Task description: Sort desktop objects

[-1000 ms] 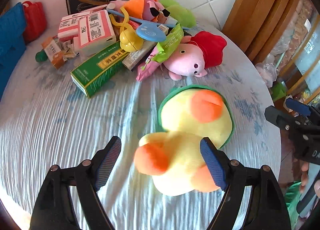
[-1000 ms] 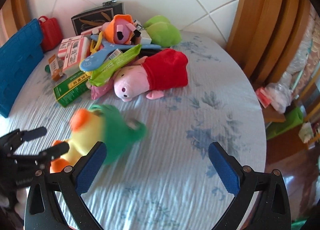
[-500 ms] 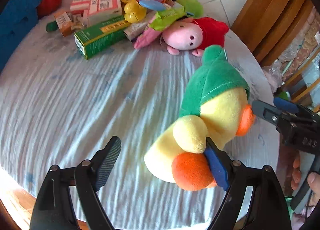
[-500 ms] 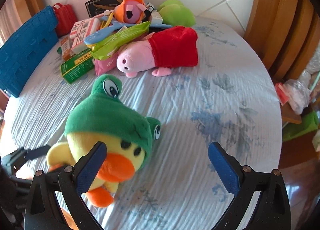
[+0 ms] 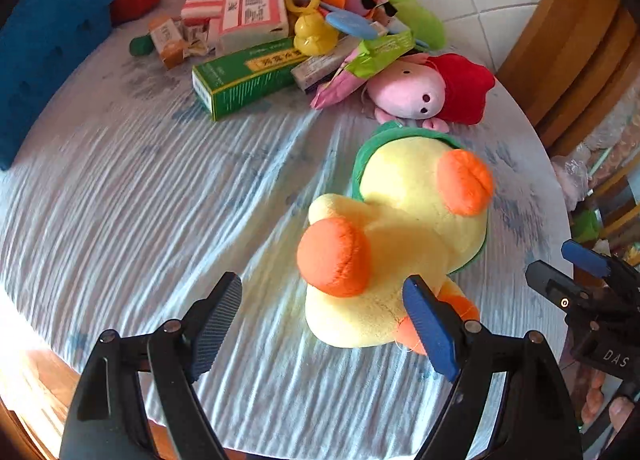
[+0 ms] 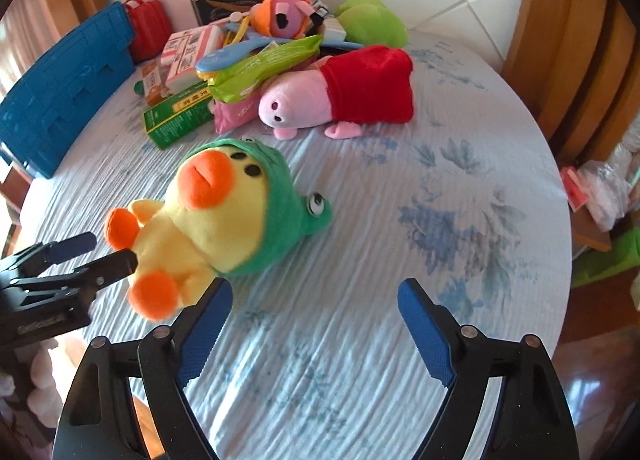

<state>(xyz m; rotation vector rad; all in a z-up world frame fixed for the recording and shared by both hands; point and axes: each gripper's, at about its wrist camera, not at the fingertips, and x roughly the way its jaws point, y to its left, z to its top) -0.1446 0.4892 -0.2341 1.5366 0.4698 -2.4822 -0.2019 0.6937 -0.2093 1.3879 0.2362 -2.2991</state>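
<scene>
Left gripper point(image 5: 322, 326): jaws spread, holding nothing, though its right pad sits against the duck point(image 5: 400, 236), which lies on its back on the cloth point(image 5: 140, 220) near the front edge. Right gripper point(image 6: 314, 324): jaws spread, empty. You should find the duck light, soft and squashy; pinch the narrow body below the head, not a loose foot, which would likely let it swing. Beyond lies one pig point(image 6: 332, 94), then the pile: one green box point(image 5: 244, 82), one pink box point(image 5: 244, 12), one blue crate point(image 6: 60, 88). Other items are too jumbled to count.
</scene>
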